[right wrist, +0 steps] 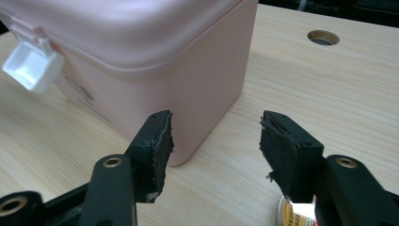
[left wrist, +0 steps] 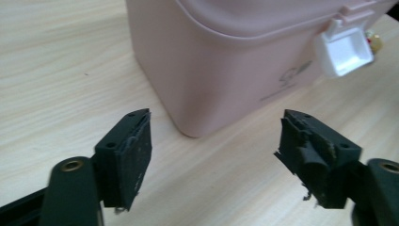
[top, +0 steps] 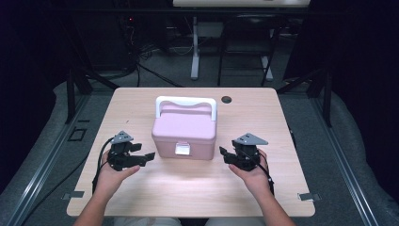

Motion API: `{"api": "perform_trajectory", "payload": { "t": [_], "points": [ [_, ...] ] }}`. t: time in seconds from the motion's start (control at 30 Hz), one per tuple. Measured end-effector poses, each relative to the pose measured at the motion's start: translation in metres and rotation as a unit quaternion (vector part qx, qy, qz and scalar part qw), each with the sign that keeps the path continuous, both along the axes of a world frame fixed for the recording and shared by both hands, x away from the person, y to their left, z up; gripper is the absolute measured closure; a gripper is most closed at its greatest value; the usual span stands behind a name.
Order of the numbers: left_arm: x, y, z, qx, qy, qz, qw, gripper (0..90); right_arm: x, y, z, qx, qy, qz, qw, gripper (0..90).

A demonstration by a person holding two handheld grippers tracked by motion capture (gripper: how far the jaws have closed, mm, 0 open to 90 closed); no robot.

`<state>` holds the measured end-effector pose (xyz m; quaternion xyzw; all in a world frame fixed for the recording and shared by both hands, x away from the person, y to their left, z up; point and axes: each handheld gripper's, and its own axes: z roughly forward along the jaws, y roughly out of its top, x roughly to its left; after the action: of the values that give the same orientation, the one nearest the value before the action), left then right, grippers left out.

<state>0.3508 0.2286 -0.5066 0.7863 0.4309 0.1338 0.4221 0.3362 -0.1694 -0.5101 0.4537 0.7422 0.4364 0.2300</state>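
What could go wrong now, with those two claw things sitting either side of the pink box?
The white latch on the pink box looks flipped up, so lifting by the white handle might let the lid swing open. The left gripper and right gripper, both with open jaws, flank the box without touching it; uneven pushing could slide or turn it on the smooth table. A small round item beneath the right gripper could get knocked.
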Motion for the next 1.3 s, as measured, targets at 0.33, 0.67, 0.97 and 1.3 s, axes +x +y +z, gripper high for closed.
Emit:
{"api": "perform_trajectory", "payload": {
  "t": [0.33,0.67,0.97,1.3],
  "points": [
    [-0.004,0.011,-0.006,-0.009,-0.003,0.023,0.9997,40.9,0.0,0.008,-0.01,-0.001,0.025,-0.003,0.9997,50.2],
    [-0.004,0.014,-0.009,-0.012,-0.006,0.03,0.9995,44.4,0.003,0.012,-0.013,0.0,0.037,0.002,0.9993,51.0],
    [-0.004,0.017,-0.009,-0.028,-0.002,0.045,0.9986,49.0,0.004,0.013,-0.015,0.005,0.038,-0.001,0.9993,51.5],
    [-0.003,0.018,-0.009,-0.035,0.005,0.046,0.9983,53.1,0.006,0.014,-0.016,0.0,0.037,0.002,0.9993,53.6]
  ]
}}
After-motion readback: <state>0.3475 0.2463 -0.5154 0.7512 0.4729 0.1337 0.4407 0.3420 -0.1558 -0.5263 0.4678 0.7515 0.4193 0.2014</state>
